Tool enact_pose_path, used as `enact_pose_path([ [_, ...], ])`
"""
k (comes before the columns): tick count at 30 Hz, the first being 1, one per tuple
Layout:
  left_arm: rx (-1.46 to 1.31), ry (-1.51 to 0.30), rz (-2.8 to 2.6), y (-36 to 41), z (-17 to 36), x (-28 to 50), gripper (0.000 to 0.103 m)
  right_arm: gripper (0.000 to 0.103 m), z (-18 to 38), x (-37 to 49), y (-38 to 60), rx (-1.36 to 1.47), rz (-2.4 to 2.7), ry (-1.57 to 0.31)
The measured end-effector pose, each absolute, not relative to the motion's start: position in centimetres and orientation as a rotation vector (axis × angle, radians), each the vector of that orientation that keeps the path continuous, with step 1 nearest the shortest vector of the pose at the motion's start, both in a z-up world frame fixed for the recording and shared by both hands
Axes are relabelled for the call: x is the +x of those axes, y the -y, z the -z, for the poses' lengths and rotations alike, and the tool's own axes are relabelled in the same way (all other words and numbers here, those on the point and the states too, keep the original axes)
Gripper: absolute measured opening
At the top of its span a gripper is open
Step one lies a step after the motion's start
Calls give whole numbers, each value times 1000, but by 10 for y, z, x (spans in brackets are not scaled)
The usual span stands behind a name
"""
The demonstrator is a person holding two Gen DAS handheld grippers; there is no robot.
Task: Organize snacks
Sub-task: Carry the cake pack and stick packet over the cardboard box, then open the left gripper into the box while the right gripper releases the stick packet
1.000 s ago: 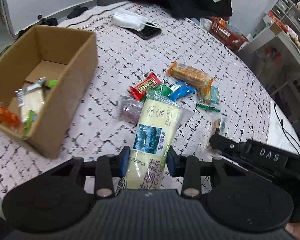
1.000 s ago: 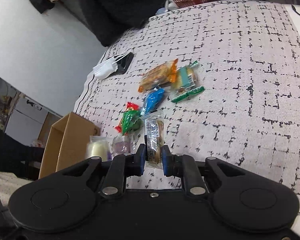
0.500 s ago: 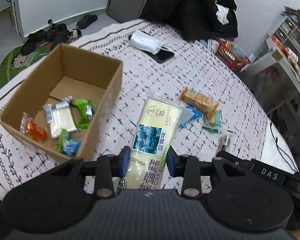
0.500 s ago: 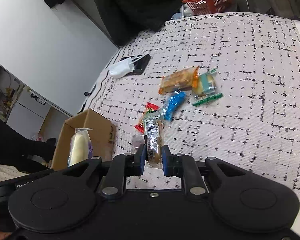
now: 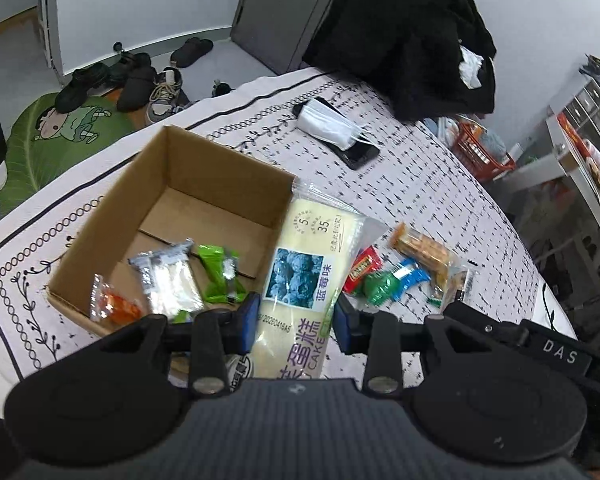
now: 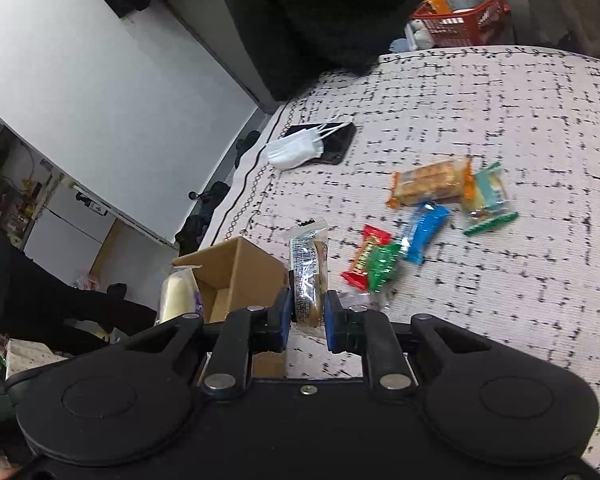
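My left gripper [image 5: 296, 322] is shut on a long pale yellow cake packet [image 5: 308, 264] and holds it in the air by the right wall of the open cardboard box [image 5: 204, 184]. The box holds several small snacks [image 5: 168, 284]. My right gripper [image 6: 306, 320] is shut on a clear-wrapped brown pastry [image 6: 309, 276], lifted near the box's corner [image 6: 236, 272]. Several loose snacks lie on the tablecloth: orange crackers [image 6: 430, 180], a blue packet [image 6: 424, 232], a green one [image 6: 382, 268] and a red one [image 6: 366, 256].
A white face mask [image 5: 328, 124] lies on a black phone [image 5: 356, 152] at the table's far side. Black clothes [image 5: 404, 32] hang behind it. A red basket [image 6: 460, 24] stands beyond the table. Shoes [image 5: 132, 80] lie on the floor at left.
Both grippers rose and moved left toward the box with their packets. The box now sits just left of the cake packet, and the loose snacks lie further right.
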State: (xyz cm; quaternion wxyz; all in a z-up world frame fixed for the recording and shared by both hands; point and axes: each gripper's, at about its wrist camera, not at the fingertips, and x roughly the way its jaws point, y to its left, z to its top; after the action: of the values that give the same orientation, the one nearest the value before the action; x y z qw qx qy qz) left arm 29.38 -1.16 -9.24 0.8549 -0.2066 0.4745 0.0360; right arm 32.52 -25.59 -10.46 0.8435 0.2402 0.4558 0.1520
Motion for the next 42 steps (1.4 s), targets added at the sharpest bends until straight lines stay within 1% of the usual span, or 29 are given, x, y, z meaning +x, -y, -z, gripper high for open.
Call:
enact_pose_path([
  [14, -475, -1006, -86, -46, 99, 324, 37, 17, 98, 348, 195, 473, -328, -984],
  [34, -482, -1102, -122, -104, 141, 360, 38, 17, 118, 380, 126, 448, -351, -1063],
  [35, -471, -1103, -128, -105, 141, 360, 40, 17, 119, 381, 123, 443, -354, -1067],
  [42, -476, -1083, -137, -116, 135, 361, 43, 17, 119, 383, 108, 429, -370, -1076],
])
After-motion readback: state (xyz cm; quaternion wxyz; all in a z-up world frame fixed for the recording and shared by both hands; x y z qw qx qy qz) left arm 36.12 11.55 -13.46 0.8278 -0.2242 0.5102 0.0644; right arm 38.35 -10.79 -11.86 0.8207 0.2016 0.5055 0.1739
